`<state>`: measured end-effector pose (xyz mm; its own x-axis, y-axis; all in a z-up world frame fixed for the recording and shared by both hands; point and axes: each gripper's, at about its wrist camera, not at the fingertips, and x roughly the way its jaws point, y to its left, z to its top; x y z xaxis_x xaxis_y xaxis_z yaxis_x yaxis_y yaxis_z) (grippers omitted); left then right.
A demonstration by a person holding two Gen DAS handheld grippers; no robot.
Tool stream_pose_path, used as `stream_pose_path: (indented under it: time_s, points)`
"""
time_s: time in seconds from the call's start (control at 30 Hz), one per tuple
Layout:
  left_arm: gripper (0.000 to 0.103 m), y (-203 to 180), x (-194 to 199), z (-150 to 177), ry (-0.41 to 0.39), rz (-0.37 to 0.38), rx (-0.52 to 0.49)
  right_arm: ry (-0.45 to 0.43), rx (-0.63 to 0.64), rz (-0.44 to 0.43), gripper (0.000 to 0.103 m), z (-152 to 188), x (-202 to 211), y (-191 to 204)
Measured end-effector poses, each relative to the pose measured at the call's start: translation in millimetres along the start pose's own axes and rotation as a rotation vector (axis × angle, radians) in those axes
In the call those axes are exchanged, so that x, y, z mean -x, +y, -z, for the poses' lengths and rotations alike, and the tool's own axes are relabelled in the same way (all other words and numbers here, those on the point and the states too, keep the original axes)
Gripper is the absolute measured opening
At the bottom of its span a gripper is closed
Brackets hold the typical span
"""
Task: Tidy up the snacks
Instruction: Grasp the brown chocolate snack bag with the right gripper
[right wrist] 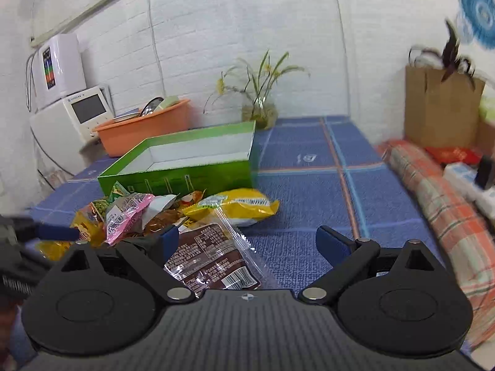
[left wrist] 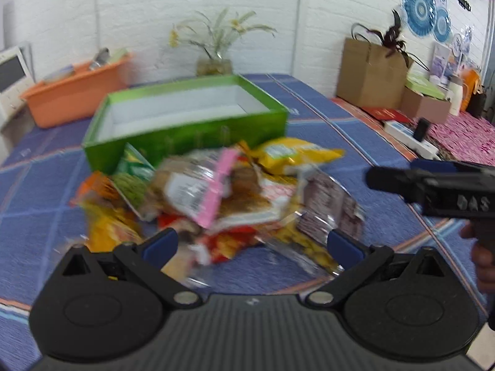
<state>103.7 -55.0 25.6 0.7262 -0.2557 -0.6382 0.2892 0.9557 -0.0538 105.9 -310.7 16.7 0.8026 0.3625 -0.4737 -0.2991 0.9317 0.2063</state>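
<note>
The left gripper point(left wrist: 252, 244) hangs over the near edge of a heap of snack packets point(left wrist: 213, 198), its jaws spread wide with nothing between them; the blue pads point(left wrist: 161, 242) flank the heap's front without any visible contact. The right gripper point(right wrist: 247, 242) is likewise held with jaws wide apart and empty, positioned above the right end of the same heap, with a brown packet point(right wrist: 210, 256) lying on the cloth directly beneath and slightly left of its centre line. In the left wrist view the right gripper appears as a dark body at the right edge, clear of the packets, with part of a hand point(left wrist: 482, 256) beneath it. The snacks sit piled together on a blue checked cloth point(right wrist: 309, 191) covering the tabletop: a yellow packet point(right wrist: 238, 205) at the far right of the heap, a pink-edged packet point(right wrist: 125, 216) near the middle, a green packet point(right wrist: 116, 193) towards the back left, and orange and red packets at the left, too blurred to identify further. Just behind the heap stands an open green box point(left wrist: 188, 117) with a white interior, empty as far as can be seen. An orange basin point(right wrist: 145, 130) stands behind the box to the left, and a plant in a glass vase point(right wrist: 260, 105) against the white brick wall
</note>
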Motion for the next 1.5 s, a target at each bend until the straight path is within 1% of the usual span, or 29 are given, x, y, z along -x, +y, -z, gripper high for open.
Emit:
stream_pose_path:
  time_s: [0.07,0.1,0.2,0.27,0.37,0.5,0.7,0.93,1.0,1.07,1.1,1.13,1.17,1.3,1.37,1.4,1.43,1.47,1.5]
  points:
    - [0.103,-9.9,-7.0,4.3,0.029,0.035,-0.003,0.043,-0.012,-0.049,0.103,3.2,-11.3,-5.8]
    - [0.103,-13.7,-9.8,5.1,0.035,0.038,-0.004,0.059,-0.004,-0.072,0.103,4.9,-16.6,-6.9]
    - [0.103,-21.6,-21.4,6.8,0.038,-0.008,-0.004,0.083,0.015,-0.111,0.103,8.4,-27.4,-8.9]
    - [0.103,-21.3,-31.6,6.6,0.055,-0.027,0.022,0.101,0.012,-0.139,0.103,7.9,-34.3,-10.4]
    - [0.103,-22.1,-40.5,7.5,0.062,-0.026,0.062,0.133,0.043,-0.138,0.103,5.9,-44.8,-8.9]
    - [0.103,-27.7,-44.9,6.1,0.043,-0.040,0.054,0.147,0.032,-0.167,0.103,0.4,-51.4,-16.3]
    - [0.103,-29.6,-50.2,6.6,0.015,-0.023,0.055,0.145,-0.014,-0.213,0.103,1.8,-56.0,-25.1]
    - [0.102,-34.6,-47.1,10.9,-0.022,-0.006,0.016,0.123,0.050,-0.223,0.103,-3.3,-59.7,-22.9]
    - [0.097,-36.2,-46.8,11.8,-0.037,0.000,0.007,0.138,0.039,-0.239,0.103,-3.6,-63.9,-23.9]
    - [0.094,-37.2,-46.9,12.1,-0.046,0.000,0.000,0.199,-0.031,-0.286,0.103,-1.6,-72.1,-27.9]
    - [0.093,-37.3,-46.3,12.1,-0.049,0.004,-0.004,0.214,-0.061,-0.310,0.103,0.3,-74.3,-29.5]
    - [0.087,-37.5,-44.7,12.2,-0.054,0.011,-0.012,0.209,-0.057,-0.308,0.103,1.5,-73.5,-28.0]
    - [0.079,-37.8,-42.9,12.3,-0.057,0.024,-0.021,0.214,-0.039,-0.310,0.103,2.0,-71.2,-25.1]
    - [0.074,-37.2,-36.8,14.2,-0.069,0.031,-0.053,0.211,-0.079,-0.301,0.103,3.2,-59.9,-24.8]
    - [0.069,-34.8,-30.9,16.2,-0.069,0.044,-0.058,0.212,-0.077,-0.307,0.103,5.7,-52.7,-23.1]
    - [0.069,-34.5,-28.0,17.3,-0.066,0.053,-0.063,0.211,-0.072,-0.307,0.103,7.0,-49.2,-20.7]
    - [0.068,-34.5,-25.2,18.5,-0.063,0.061,-0.069,0.210,-0.062,-0.300,0.099,8.5,-45.5,-16.8]
    - [0.067,-34.4,-23.1,19.8,-0.061,0.068,-0.072,0.208,-0.050,-0.291,0.098,9.6,-41.4,-13.0]
    - [0.067,-33.8,-21.5,21.0,-0.057,0.080,-0.071,0.204,-0.039,-0.279,0.093,10.6,-37.7,-9.5]
